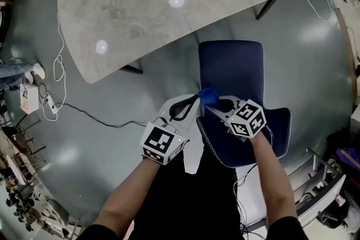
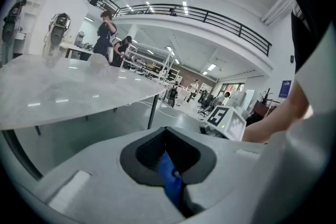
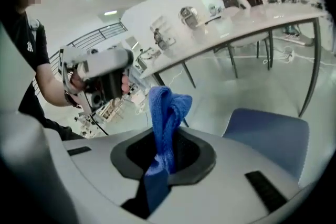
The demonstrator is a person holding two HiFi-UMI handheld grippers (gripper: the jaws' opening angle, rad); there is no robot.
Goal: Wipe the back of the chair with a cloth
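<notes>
Overhead plus two close-ups, shared cloth (image 1: 207,96)

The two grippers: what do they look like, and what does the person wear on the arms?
Both the left gripper and the right gripper have light grey shells with a black-lined opening between the jaws. Each carries a cube of black-and-white square markers. The forearms are bare; the sleeves are short and black.

Marble-top table (image 1: 169,3); white cable (image 1: 58,62), black cable (image 1: 95,118) on grey floor (image 1: 315,53)

Fuzzy cloth (image 3: 167,113), glossy table (image 1: 140,8) (marble-look, smooth)
</notes>
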